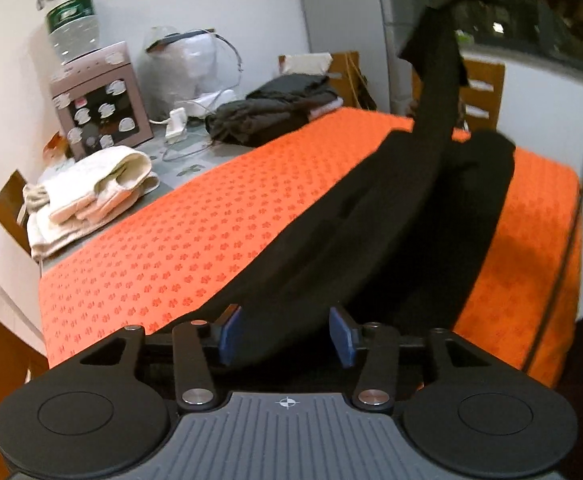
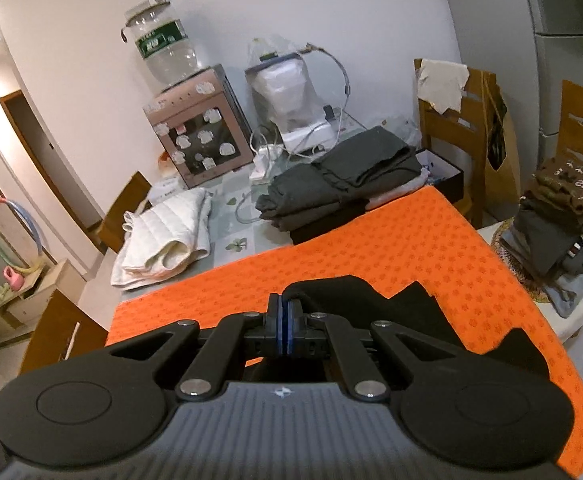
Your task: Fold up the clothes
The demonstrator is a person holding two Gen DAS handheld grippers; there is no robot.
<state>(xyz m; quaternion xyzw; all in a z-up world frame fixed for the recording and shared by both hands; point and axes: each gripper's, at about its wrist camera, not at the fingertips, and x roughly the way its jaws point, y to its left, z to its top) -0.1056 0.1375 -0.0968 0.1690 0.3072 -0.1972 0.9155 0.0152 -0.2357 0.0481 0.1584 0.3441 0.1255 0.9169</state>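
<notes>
Left wrist view, garment: While you look along your left gripper [image 1: 287, 334], one black garment [image 1: 371, 232] lies across the orange mat [image 1: 163, 248], running from your fingers up toward 1 o'clock, where its far end hangs lifted off the mat.
Left wrist view, grip: Your blue pads [image 1: 229, 334] stand wide apart with black cloth lying between them; they clamp nothing.
Left wrist view, handling: It looks soft, limp and light, judging by how it sags and drapes; it will likely slump wherever you leave it unsupported.
Left wrist view, counts: One cream quilted pile [image 1: 91, 196] at 9 o'clock, one dark folded stack [image 1: 275, 108] at 12 o'clock, one water bottle [image 1: 71, 20] at 11 o'clock.
Right wrist view, garment: The same black garment [image 2: 371, 300] bunches just beyond your right gripper [image 2: 284, 332], spreading toward 3 o'clock over the mat.
Right wrist view, grip: Your jaws are pressed together, pinching a fold of the black cloth.
Right wrist view, where to hold: You would do best taking an edge or corner, since a mid-panel pinch will probably let the rest droop.
Right wrist view, counts: Two folded stacks, one dark grey [image 2: 343, 180] at 12 o'clock, one mixed [image 2: 563, 216] at 3 o'clock off the table; three wooden chairs [image 2: 459, 120].
</notes>
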